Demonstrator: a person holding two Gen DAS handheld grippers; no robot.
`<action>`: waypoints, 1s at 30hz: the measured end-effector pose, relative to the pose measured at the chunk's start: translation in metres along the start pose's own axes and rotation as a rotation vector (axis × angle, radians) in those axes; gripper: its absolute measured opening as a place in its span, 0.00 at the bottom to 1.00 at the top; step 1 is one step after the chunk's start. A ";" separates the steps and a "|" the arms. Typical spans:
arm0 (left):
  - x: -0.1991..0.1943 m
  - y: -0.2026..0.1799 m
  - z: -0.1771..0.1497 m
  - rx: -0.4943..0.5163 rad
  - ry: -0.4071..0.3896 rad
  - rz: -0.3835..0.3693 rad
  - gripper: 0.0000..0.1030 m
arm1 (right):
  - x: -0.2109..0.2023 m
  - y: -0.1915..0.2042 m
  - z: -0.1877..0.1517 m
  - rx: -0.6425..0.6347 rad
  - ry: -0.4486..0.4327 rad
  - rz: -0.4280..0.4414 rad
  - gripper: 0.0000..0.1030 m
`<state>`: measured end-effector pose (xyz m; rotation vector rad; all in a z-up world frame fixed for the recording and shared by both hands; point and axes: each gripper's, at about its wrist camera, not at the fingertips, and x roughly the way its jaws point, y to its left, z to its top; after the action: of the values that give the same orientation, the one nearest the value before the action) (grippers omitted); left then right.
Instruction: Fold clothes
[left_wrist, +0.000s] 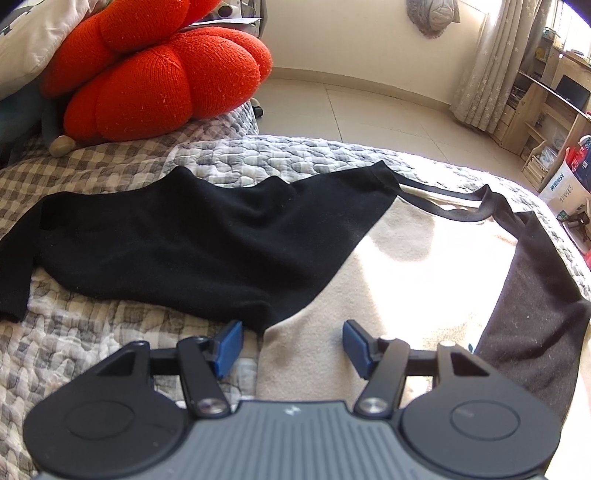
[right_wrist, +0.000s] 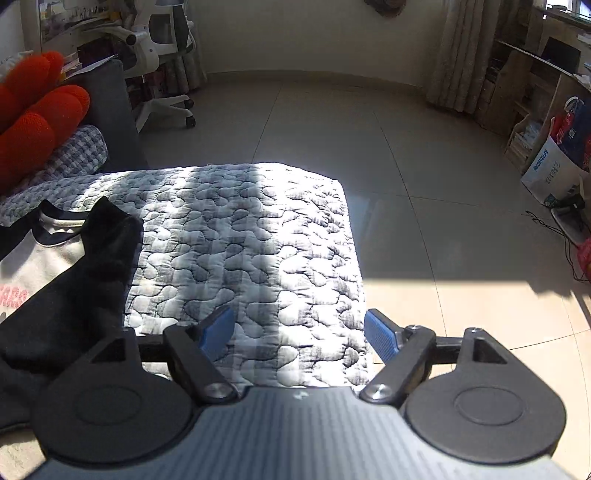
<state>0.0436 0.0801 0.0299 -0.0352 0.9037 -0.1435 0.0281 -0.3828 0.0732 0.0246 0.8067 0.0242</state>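
Observation:
A cream sweatshirt (left_wrist: 406, 266) with black raglan sleeves lies flat on the quilted bed. Its left black sleeve (left_wrist: 177, 240) is spread out to the left; its right black sleeve (left_wrist: 532, 314) runs down the right side. My left gripper (left_wrist: 293, 341) is open and empty, just above the cream body near the left armpit. My right gripper (right_wrist: 300, 334) is open and empty over bare quilt near the bed's corner. In the right wrist view the sweatshirt (right_wrist: 40, 258) shows at the far left, with its right sleeve (right_wrist: 77, 291) beside the gripper.
A grey patterned quilt (right_wrist: 240, 236) covers the bed; its edge drops to a tiled floor (right_wrist: 424, 155). A red knitted cushion (left_wrist: 155, 70) sits at the bed's far left. An office chair (right_wrist: 159, 44), wooden shelves (left_wrist: 535, 110) and a cardboard box (right_wrist: 554, 170) stand beyond.

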 end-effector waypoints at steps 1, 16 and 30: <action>-0.001 -0.001 -0.001 0.008 -0.001 0.000 0.59 | -0.002 0.008 0.005 0.003 -0.039 0.039 0.73; -0.006 0.003 -0.005 0.007 -0.009 0.005 0.59 | 0.056 0.091 0.024 0.004 -0.002 0.204 0.37; -0.007 0.006 -0.004 0.001 -0.017 0.007 0.59 | 0.030 0.129 0.036 -0.197 -0.194 0.098 0.07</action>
<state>0.0371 0.0866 0.0327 -0.0327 0.8864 -0.1369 0.0731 -0.2537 0.0808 -0.1184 0.6054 0.1908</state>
